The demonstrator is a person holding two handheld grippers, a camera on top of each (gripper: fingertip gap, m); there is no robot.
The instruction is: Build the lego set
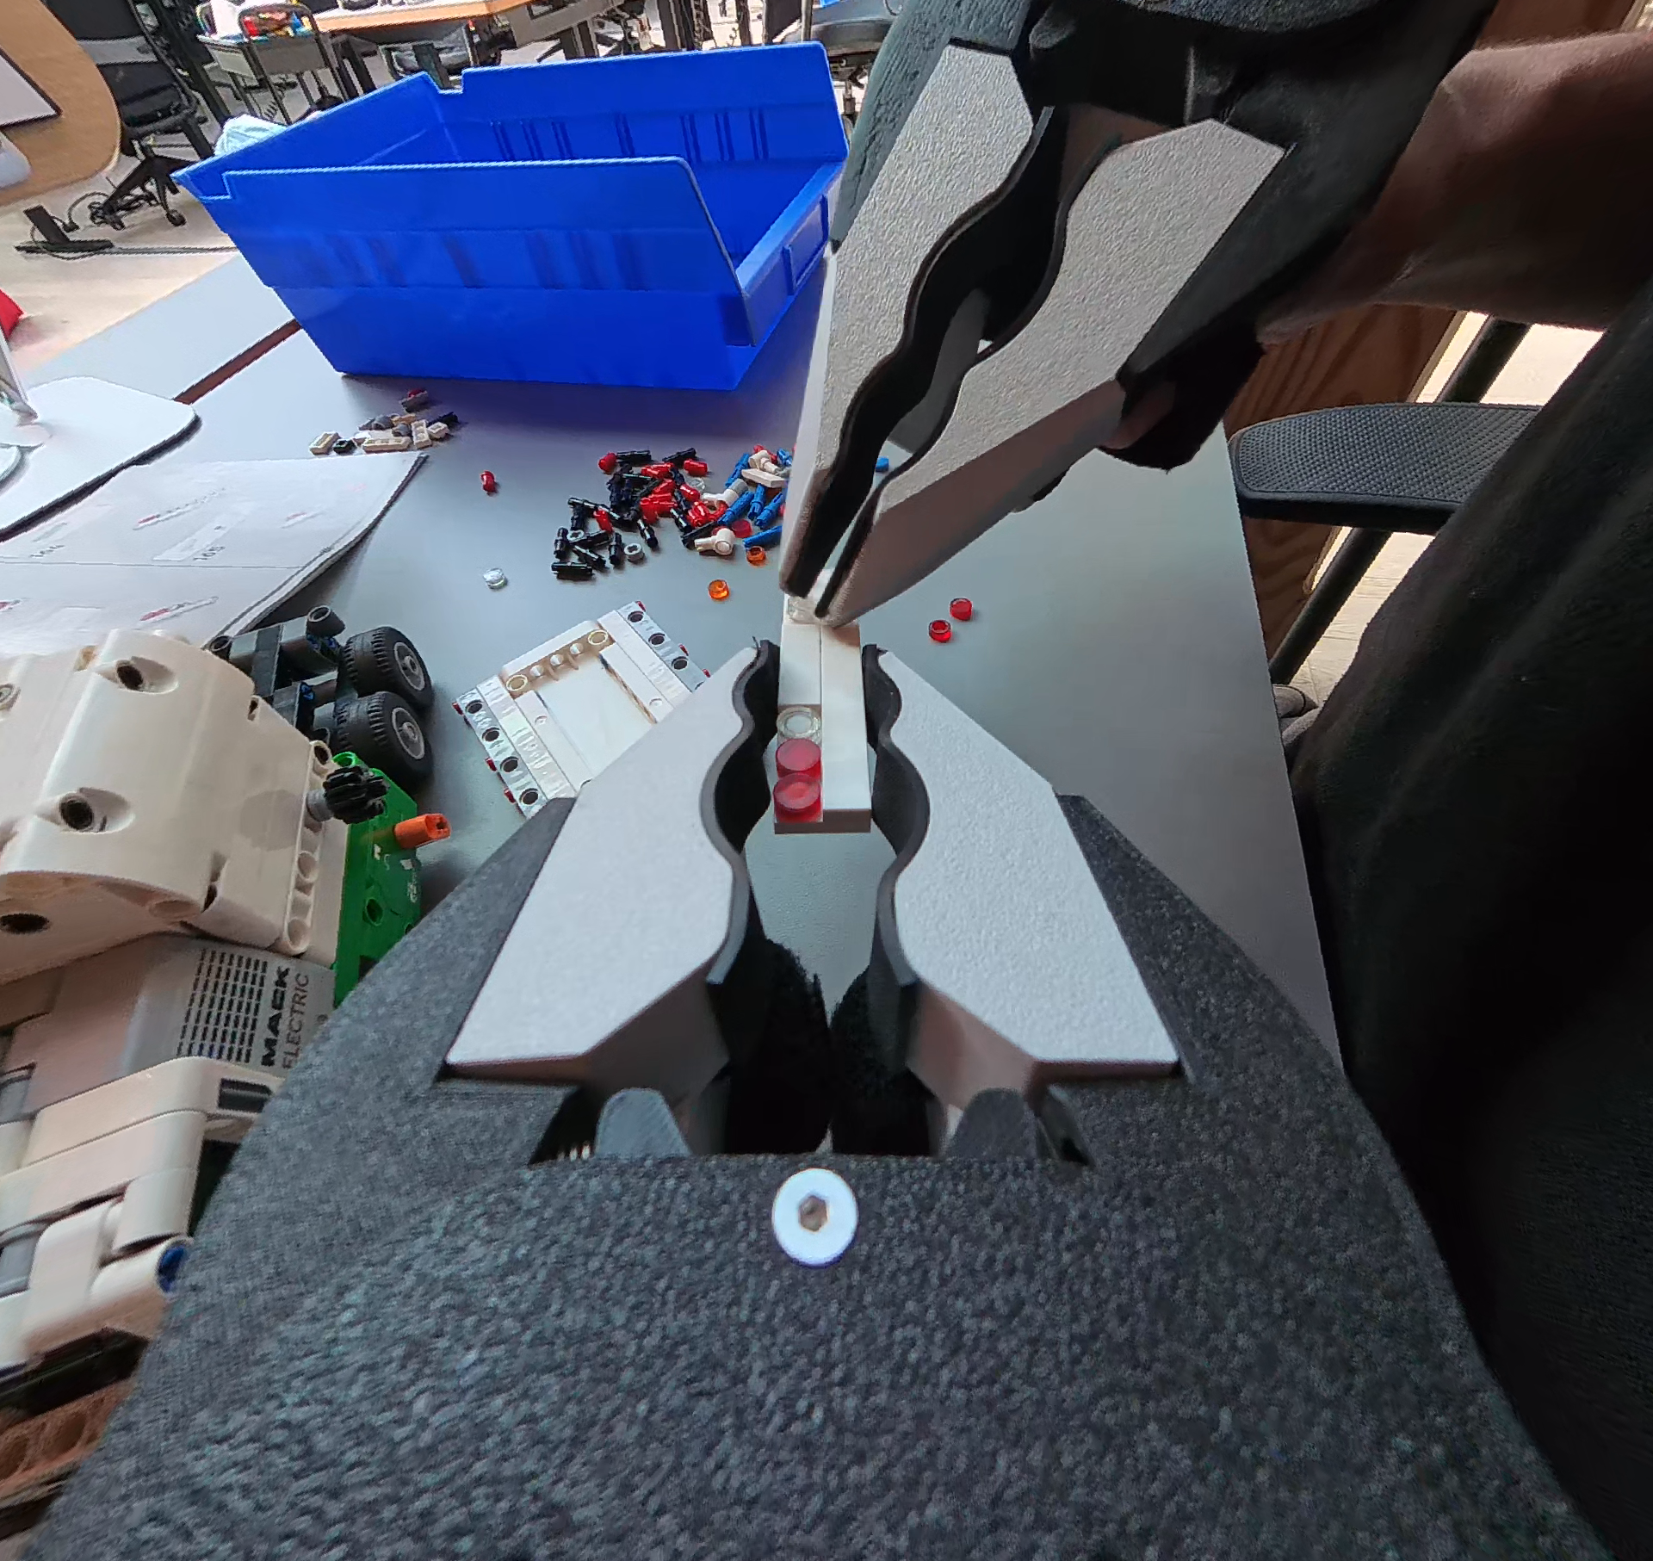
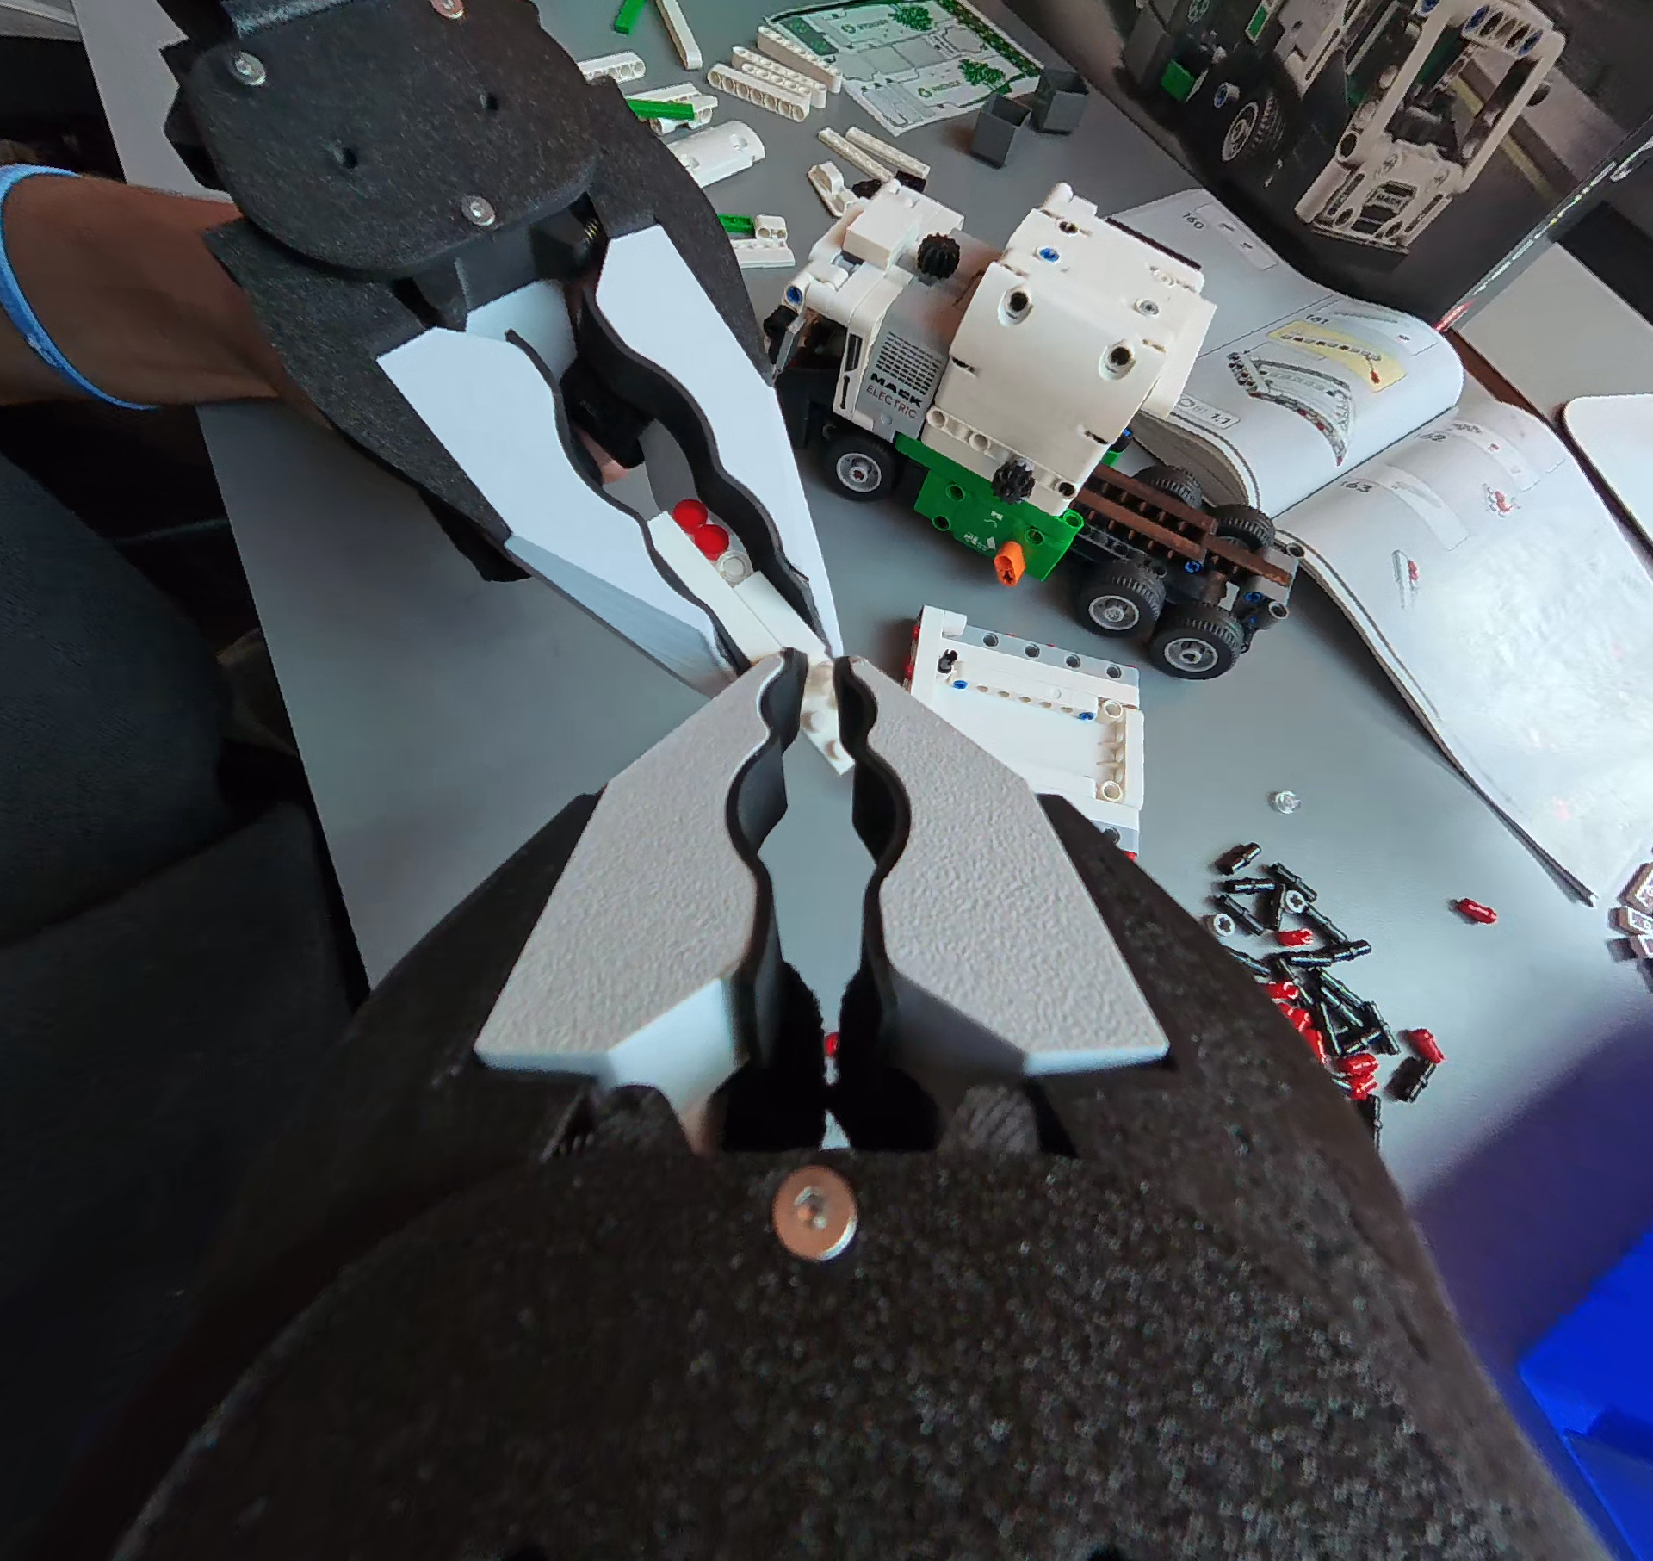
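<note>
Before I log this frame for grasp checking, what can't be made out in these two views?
- Left wrist view: the far end of the white plate assembly is covered by the right gripper; whether its jaws pinch the clear stud there is unclear.
- Right wrist view: the blue bin is cut off by the edge and blurred.
- Right wrist view: the left gripper tips hide behind the right's jaws.

Grey tabletop: blue bin at far edge, scattered small pins mid-table, white panel assembly, toy truck and open instruction booklet toward left edge.
</note>
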